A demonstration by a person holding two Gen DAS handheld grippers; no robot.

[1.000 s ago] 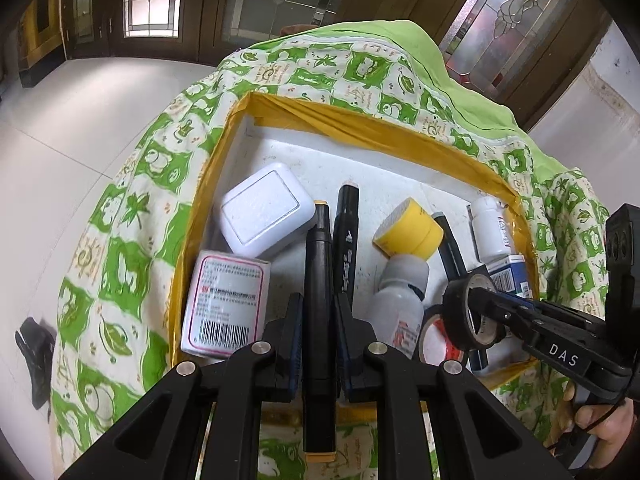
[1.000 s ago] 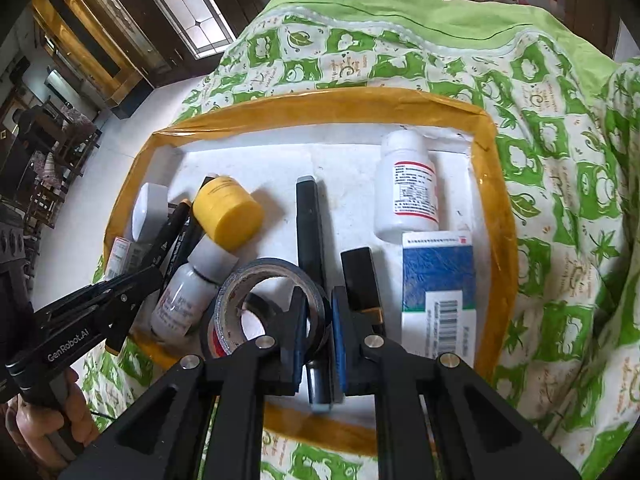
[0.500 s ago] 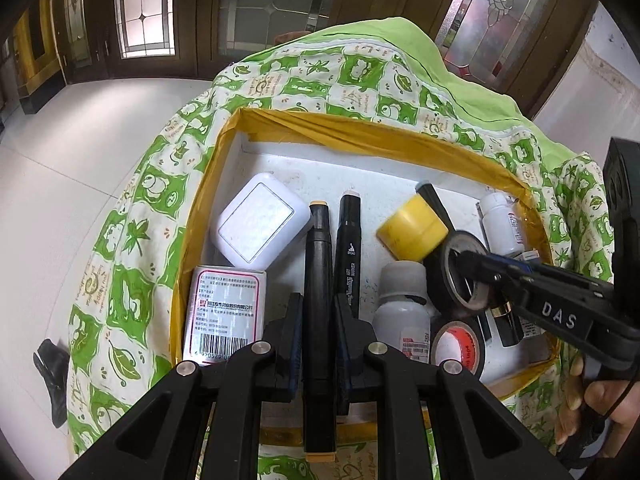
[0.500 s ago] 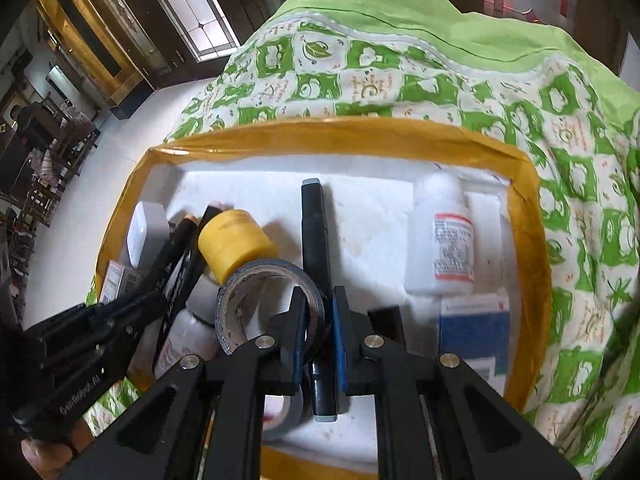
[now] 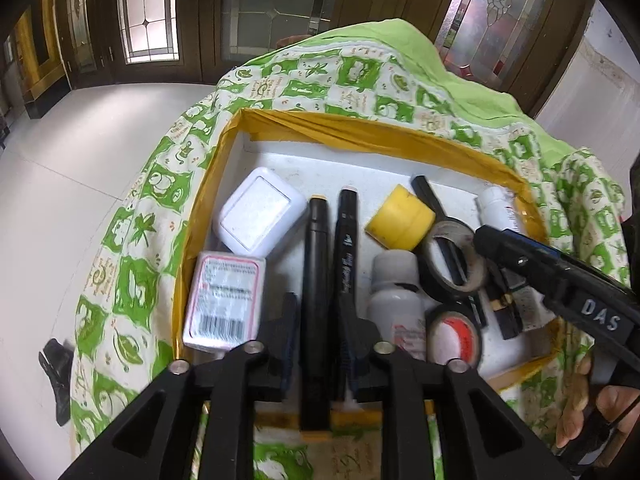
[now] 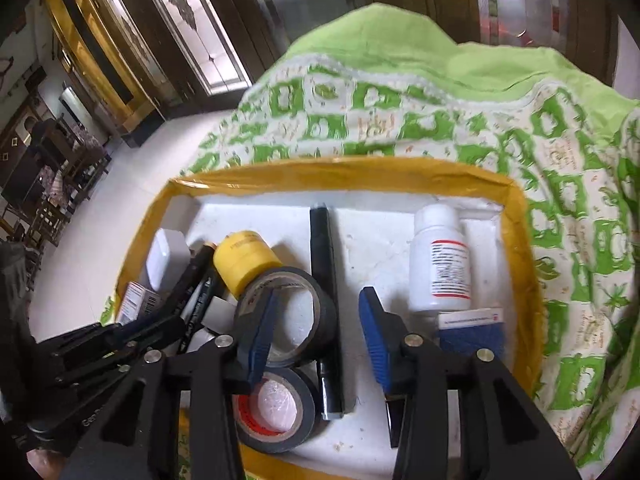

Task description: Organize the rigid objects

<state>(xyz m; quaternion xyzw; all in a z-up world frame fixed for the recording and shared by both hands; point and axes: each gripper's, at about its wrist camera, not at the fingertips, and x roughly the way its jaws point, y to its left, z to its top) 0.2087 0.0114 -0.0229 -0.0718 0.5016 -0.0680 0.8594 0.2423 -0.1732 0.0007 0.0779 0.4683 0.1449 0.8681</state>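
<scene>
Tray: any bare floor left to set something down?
Yes. The far strip of the tray along its back wall is bare, and so is the patch between the black pen and the white bottle. The left and near side is crowded: markers, yellow cap and both tape rolls overlap.

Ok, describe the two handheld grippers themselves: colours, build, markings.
Both are black plastic with triangular cut-outs and silver bolts. The left gripper has black finger pads; the right gripper has ribbed blue pads. White lettering marks each body: "DAS" on the right, partly hidden "Gen" lettering on the left.
</scene>
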